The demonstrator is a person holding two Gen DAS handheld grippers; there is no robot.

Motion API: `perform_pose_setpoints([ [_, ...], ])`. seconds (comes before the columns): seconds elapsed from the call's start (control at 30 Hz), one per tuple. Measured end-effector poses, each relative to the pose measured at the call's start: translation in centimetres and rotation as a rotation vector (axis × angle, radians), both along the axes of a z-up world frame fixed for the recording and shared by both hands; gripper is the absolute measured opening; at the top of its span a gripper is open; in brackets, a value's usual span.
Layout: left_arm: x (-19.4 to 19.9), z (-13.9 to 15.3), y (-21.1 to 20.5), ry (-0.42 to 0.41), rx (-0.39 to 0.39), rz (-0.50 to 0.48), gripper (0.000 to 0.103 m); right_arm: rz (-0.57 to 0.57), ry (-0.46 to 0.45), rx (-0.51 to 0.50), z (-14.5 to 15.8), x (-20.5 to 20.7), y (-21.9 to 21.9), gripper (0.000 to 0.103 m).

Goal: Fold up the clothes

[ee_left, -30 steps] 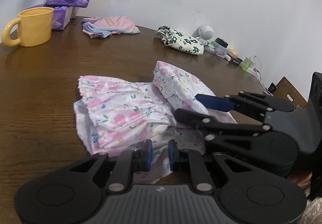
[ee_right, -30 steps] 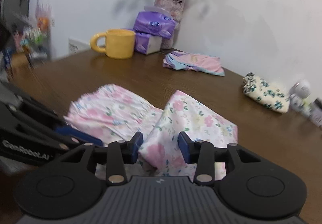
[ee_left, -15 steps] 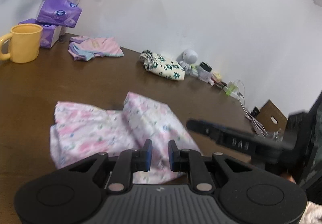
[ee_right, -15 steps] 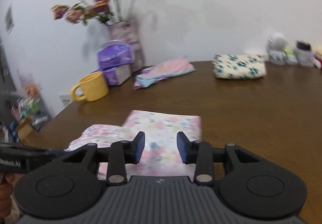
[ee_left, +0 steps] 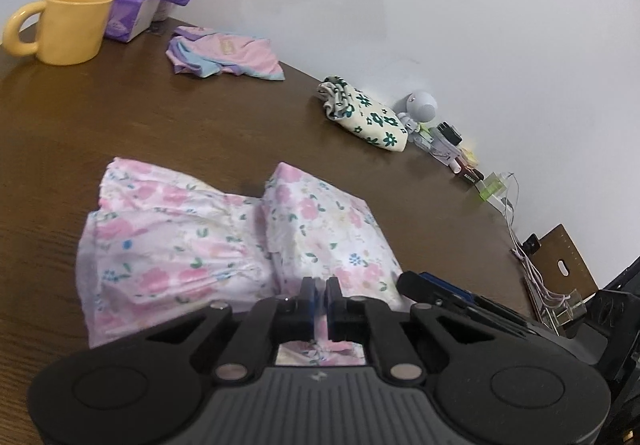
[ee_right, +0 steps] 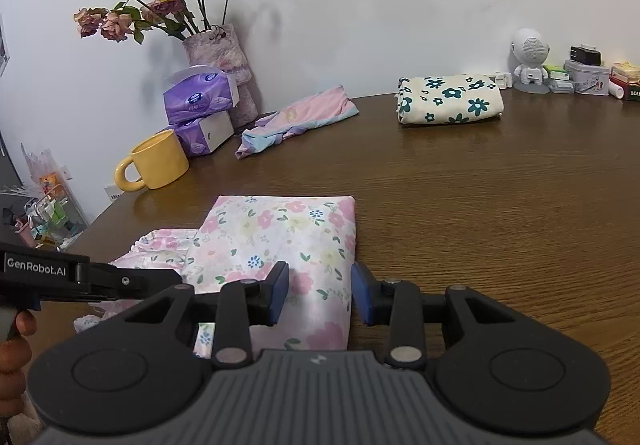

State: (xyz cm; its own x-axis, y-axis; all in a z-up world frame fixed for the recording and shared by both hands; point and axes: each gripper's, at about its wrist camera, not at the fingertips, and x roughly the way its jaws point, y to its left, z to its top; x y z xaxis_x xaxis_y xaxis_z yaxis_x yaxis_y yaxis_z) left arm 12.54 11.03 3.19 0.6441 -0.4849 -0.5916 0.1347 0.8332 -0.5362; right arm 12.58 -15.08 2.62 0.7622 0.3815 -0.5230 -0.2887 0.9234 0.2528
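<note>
Left gripper [ee_left: 319, 299] pinches the floral garment's [ee_right: 280, 241] near hem; right gripper [ee_right: 320, 295], fingers spread, hovers over its folded half just ahead. Judgement: keep the pinch low, carry the edges aligned, avoid dragging the fold.

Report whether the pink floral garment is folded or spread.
Partly folded: the pink floral garment has its right part doubled into a neat rectangle, while its ruffled left part lies rumpled.

Brown wooden table [ee_right: 500, 205]. Yellow mug [ee_right: 158, 161] beside two stacked purple tissue packs [ee_right: 202, 107]; behind them, a vase of dried roses [ee_right: 224, 61]. At the wall edge, a small white robot figure [ee_right: 530, 59] among assorted small boxes [ee_right: 588, 75].
</note>
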Motion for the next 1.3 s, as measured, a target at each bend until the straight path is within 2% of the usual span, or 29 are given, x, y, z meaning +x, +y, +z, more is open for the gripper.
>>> perform_pose_setpoints([
  [0.1,-0.1,-0.3,0.6,0.020,-0.028,0.006,0.004,0.011,-0.006,0.007,0.0,-0.4,-0.3,0.035],
  [0.2,-0.8,0.0,0.8,0.007,-0.047,-0.005,0.008,0.026,-0.027,0.000,0.2,-1.6,-0.8,0.035],
  [0.27,-1.2,0.4,0.5,-0.009,-0.041,-0.014,0.022,0.037,-0.042,-0.010,0.4,-2.4,-1.0,0.035],
  [0.33,-1.2,0.4,0.1,-0.010,-0.022,-0.016,0.026,0.051,-0.054,-0.038,0.4,-3.2,-1.0,0.036],
  [0.5,-0.6,-0.5,-0.5,0.038,-0.017,-0.009,0.025,0.068,-0.056,-0.101,-0.2,-4.4,-0.9,0.036],
  [0.57,-0.6,-0.7,-0.5,0.047,-0.020,0.000,0.015,0.071,-0.053,-0.122,-0.5,-4.7,-0.8,0.036],
  [0.8,-1.2,-0.8,-0.1,0.033,-0.013,0.031,0.010,0.089,-0.041,-0.160,-1.2,-5.2,-0.5,0.036],
  [0.87,-2.0,-0.6,-0.3,-0.010,0.004,0.025,0.011,0.081,-0.036,-0.156,-1.4,-5.2,-0.7,0.036],
  [0.9,-2.5,-0.4,-0.6,-0.038,0.025,0.021,0.014,0.077,-0.033,-0.154,-1.5,-5.1,-0.7,0.036],
  [0.97,-3.9,-0.1,-1.1,-0.103,0.077,0.005,0.024,0.068,-0.028,-0.150,-1.7,-5.0,-0.9,0.036],
  [1.07,-6.0,0.3,-2.1,-0.208,0.176,-0.033,0.028,0.056,-0.020,-0.143,-1.9,-4.9,-1.1,0.036],
  [1.3,-8.6,-0.6,-6.3,-0.359,0.560,-0.062,0.028,0.034,-0.008,-0.108,-2.4,-4.6,-1.2,0.034],
])
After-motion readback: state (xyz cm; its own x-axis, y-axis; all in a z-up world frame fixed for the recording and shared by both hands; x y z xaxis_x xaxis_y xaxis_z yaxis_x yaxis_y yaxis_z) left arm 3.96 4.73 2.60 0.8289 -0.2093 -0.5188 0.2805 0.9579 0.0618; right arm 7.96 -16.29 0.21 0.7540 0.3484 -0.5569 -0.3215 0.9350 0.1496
